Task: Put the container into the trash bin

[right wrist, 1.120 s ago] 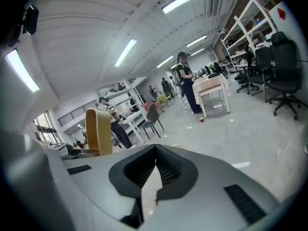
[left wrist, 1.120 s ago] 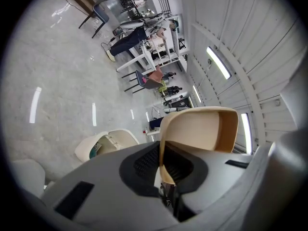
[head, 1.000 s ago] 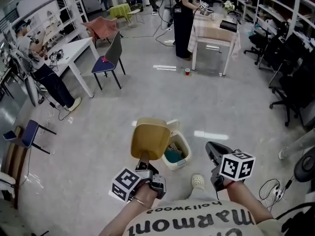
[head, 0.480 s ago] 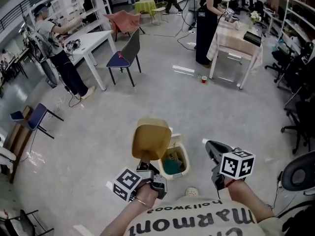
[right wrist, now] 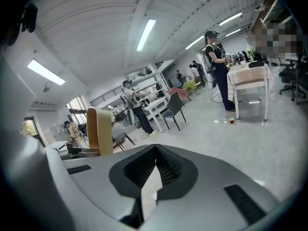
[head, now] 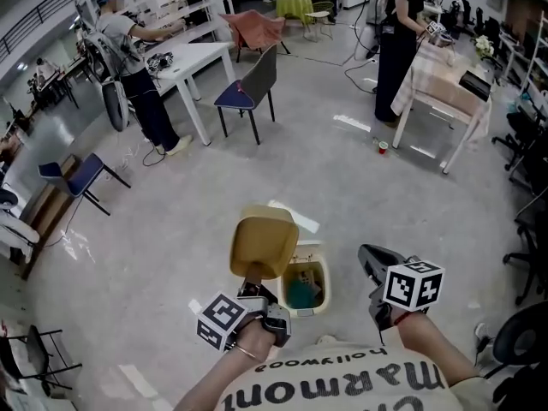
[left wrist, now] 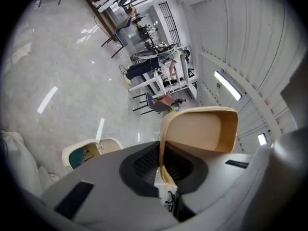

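Observation:
A tan plastic container (head: 263, 245) hangs tilted, its open side toward the floor, and my left gripper (head: 250, 275) is shut on its rim. In the left gripper view the container (left wrist: 202, 129) stands out past the closed jaws of the left gripper (left wrist: 161, 165). The cream trash bin (head: 328, 282) stands open on the floor just below and to the right of it, with teal rubbish inside; it shows in the left gripper view as the bin (left wrist: 82, 153). My right gripper (head: 370, 260) hovers right of the bin, shut and empty, shown as the right gripper (right wrist: 155, 165); the container (right wrist: 98, 131) appears at its left.
A white table (head: 193, 58) with a dark chair (head: 248, 92) and a person (head: 128, 67) stands at the back left. A blue chair (head: 73, 178) is at the left. Another person (head: 398, 32) stands by a table (head: 445, 75) at the back right, a red cup (head: 383, 146) on the floor.
The room has swung to the right across the head view. The bin has slid lower and closer to my body, under the container. Both grippers keep their pose and grip.

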`<control>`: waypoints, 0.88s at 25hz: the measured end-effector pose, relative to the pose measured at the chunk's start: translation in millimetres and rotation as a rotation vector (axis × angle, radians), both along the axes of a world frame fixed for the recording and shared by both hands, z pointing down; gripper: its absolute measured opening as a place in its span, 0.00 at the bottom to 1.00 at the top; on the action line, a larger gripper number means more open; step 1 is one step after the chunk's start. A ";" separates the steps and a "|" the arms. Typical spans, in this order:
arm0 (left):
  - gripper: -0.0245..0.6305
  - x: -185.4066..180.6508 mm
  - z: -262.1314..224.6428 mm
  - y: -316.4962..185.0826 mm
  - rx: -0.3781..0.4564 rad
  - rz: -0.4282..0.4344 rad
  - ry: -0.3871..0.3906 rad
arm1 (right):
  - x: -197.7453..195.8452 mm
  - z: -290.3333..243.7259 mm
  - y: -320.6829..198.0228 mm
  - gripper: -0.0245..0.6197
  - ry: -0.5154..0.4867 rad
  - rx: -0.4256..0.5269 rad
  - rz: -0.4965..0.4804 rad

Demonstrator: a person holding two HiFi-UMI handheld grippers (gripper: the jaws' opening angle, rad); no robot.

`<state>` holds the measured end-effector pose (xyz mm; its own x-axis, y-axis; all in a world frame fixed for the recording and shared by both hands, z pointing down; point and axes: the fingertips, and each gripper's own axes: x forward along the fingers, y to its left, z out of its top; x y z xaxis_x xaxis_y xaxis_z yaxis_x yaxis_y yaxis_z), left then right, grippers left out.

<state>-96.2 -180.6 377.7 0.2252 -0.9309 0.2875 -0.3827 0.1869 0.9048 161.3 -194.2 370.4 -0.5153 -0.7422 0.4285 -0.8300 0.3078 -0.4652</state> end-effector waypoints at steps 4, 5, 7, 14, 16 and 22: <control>0.04 1.9 5.1 7.4 -0.014 -0.042 0.001 | -1.5 8.0 -5.1 0.04 -0.003 -0.016 -0.044; 0.04 3.1 7.1 9.8 -0.022 -0.048 0.001 | -1.2 10.3 -6.2 0.04 -0.004 -0.022 -0.051; 0.04 1.2 10.7 16.1 -0.036 -0.061 -0.004 | -4.9 14.5 -6.8 0.04 -0.009 -0.033 -0.071; 0.04 -28.3 19.1 23.8 -0.054 -0.094 -0.034 | -34.7 28.7 -9.3 0.04 -0.027 -0.055 -0.101; 0.04 -28.8 20.2 22.3 -0.064 -0.092 -0.039 | -36.9 32.5 -10.9 0.04 -0.032 -0.071 -0.102; 0.04 -29.3 26.8 -4.9 -0.100 -0.050 -0.038 | -36.2 34.5 -27.2 0.04 -0.028 -0.095 -0.065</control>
